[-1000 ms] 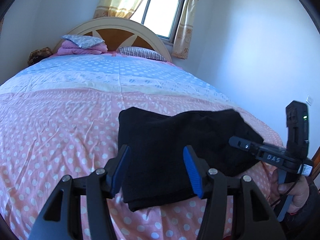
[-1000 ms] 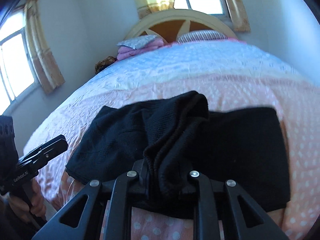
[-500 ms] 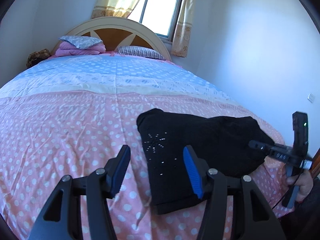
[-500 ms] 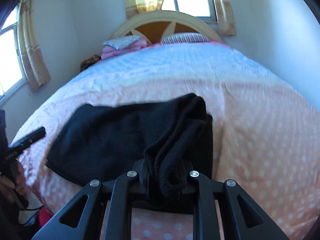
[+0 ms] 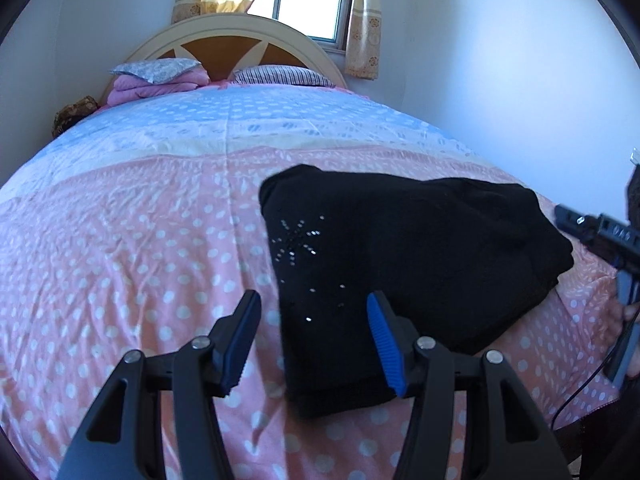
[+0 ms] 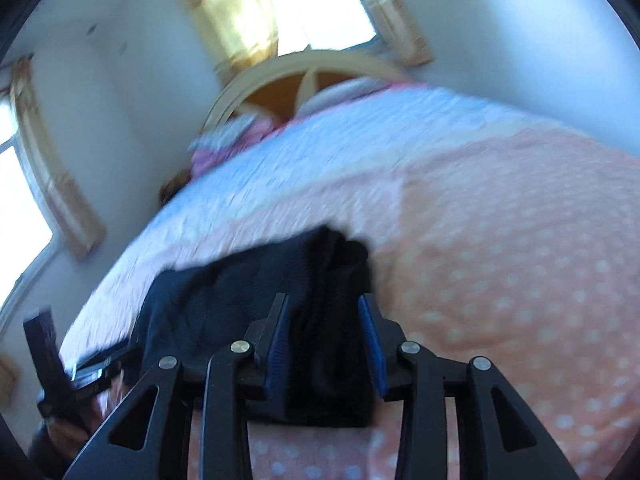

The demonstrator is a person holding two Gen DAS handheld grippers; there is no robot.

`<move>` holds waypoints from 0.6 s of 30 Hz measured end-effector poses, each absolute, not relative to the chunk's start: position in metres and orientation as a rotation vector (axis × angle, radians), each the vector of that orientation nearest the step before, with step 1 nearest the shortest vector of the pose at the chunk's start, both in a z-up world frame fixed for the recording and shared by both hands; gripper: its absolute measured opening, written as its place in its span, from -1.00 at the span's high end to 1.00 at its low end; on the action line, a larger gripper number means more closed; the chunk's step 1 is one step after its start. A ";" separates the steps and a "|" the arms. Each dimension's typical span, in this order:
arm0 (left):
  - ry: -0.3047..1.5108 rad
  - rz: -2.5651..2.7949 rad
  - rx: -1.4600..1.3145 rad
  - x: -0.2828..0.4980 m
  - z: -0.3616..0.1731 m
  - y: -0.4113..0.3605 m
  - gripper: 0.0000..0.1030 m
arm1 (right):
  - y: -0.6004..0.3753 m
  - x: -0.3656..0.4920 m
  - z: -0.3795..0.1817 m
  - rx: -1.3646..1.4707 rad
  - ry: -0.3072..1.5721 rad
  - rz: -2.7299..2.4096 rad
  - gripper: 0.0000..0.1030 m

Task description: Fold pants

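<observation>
Right wrist view: right gripper (image 6: 324,334) jaws are opening, black pants (image 6: 256,312) between them but no longer pinched as a second ago. The carried layer is now laid over, lower centre on the pink dotted bedspread (image 6: 500,280). Left gripper (image 5: 312,336) is held half open, empty. Fold judged placed; smoothing remains.

The black knit pants (image 5: 400,256), scattered with small silvery studs on the upper layer, lie folded into a thick, roughly rectangular bundle, flat on the pink part of the bed near its foot; a rumpled ridge (image 6: 336,256) rises along one edge.
</observation>
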State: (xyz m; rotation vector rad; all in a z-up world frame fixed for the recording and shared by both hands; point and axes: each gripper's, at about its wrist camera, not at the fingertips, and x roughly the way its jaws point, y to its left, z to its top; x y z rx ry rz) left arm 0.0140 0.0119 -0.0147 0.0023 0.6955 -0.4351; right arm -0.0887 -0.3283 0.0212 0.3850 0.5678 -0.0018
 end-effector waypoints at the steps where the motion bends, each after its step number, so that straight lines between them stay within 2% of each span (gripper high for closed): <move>1: 0.687 -0.420 0.010 0.014 -0.012 0.012 -0.12 | -0.332 -0.097 0.029 0.378 0.532 -0.052 0.28; 3: 0.664 -0.410 0.010 0.011 -0.006 0.010 -0.12 | -0.326 -0.110 0.043 0.357 0.472 -0.029 0.29; 6: 0.599 -0.436 0.023 0.004 0.005 0.000 -0.12 | -0.296 -0.114 0.053 0.285 0.462 0.067 0.41; 8: 0.590 -0.423 0.059 0.002 0.004 -0.009 -0.12 | -0.277 -0.104 0.048 0.249 0.519 0.126 0.41; 11: 0.680 -0.397 0.064 0.009 -0.012 -0.012 -0.12 | -0.266 -0.086 0.019 0.232 0.646 0.113 0.41; 13: 0.740 -0.384 0.026 0.014 -0.026 -0.007 -0.17 | -0.272 -0.078 -0.003 0.261 0.731 0.074 0.43; 15: 0.760 -0.370 -0.050 0.016 -0.031 0.004 -0.39 | -0.284 -0.082 -0.005 0.350 0.690 0.102 0.43; 18: 0.783 -0.383 -0.074 0.015 -0.026 0.009 -0.39 | -0.287 -0.085 -0.003 0.368 0.672 0.115 0.42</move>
